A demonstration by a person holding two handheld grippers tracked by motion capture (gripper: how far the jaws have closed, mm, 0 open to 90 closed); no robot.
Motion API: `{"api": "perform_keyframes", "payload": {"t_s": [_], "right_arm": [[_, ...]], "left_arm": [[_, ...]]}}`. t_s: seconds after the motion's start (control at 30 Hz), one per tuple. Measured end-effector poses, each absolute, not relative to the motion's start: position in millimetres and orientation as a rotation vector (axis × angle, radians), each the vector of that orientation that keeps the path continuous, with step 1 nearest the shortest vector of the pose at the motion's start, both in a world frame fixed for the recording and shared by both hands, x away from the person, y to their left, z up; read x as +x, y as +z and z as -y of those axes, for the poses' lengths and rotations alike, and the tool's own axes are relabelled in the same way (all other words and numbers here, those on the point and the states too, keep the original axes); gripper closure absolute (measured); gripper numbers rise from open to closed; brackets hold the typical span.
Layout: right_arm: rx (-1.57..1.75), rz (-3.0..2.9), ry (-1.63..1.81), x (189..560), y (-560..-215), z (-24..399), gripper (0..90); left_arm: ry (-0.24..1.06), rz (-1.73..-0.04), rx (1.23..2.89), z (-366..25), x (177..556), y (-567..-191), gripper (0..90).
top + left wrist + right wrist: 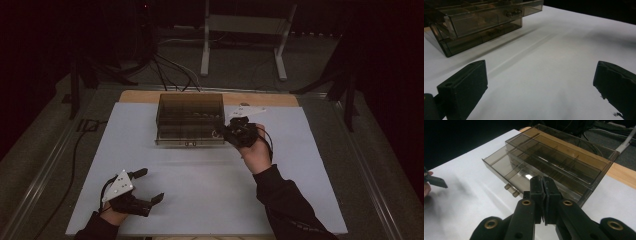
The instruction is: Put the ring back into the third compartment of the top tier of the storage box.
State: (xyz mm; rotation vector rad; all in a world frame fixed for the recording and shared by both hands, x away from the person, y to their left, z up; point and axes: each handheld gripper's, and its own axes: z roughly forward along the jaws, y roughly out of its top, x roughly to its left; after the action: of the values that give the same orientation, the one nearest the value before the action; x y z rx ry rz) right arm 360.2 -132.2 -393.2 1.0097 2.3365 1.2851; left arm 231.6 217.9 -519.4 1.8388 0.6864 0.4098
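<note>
Right gripper closed beside smoky drawer box, left gripper open, no legible writing

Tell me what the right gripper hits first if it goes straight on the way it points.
Probably the smoky drawer box: the right gripper, jaws shut, points at its front by the slightly open upper drawer. Depth is unclear.

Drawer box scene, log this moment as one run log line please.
drawer box: top drawer slid partly out | right gripper: shut, empty, at box front | left gripper: open, empty, apart
</note>
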Motion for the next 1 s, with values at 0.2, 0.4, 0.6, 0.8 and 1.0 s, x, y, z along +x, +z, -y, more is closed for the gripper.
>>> {"api": "perform_keyframes", "payload": {"t_s": [0.2, 0.4, 0.6, 0.8, 1.0], "right_arm": [[1.021, -2.336, 1.283, 365, -394, 130, 87.9], [1.03, -2.334, 1.278, 371, -394, 126, 87.9], [1.045, -2.338, 1.289, 378, -396, 122, 87.9], [1.069, -2.335, 1.28, 385, -400, 119, 87.9], [1.086, -2.335, 1.292, 390, -404, 117, 87.9]], "left_arm": [[0.408, -0.685, 1.839, -218, 232, -519, 0.5], [0.409, -0.684, 1.838, -218, 232, -519, 0.5], [0.411, -0.686, 1.84, -218, 232, -519, 0.5], [0.41, -0.684, 1.838, -217, 232, -519, 0.5], [0.412, -0.683, 1.839, -217, 232, -519, 0.5]]}}
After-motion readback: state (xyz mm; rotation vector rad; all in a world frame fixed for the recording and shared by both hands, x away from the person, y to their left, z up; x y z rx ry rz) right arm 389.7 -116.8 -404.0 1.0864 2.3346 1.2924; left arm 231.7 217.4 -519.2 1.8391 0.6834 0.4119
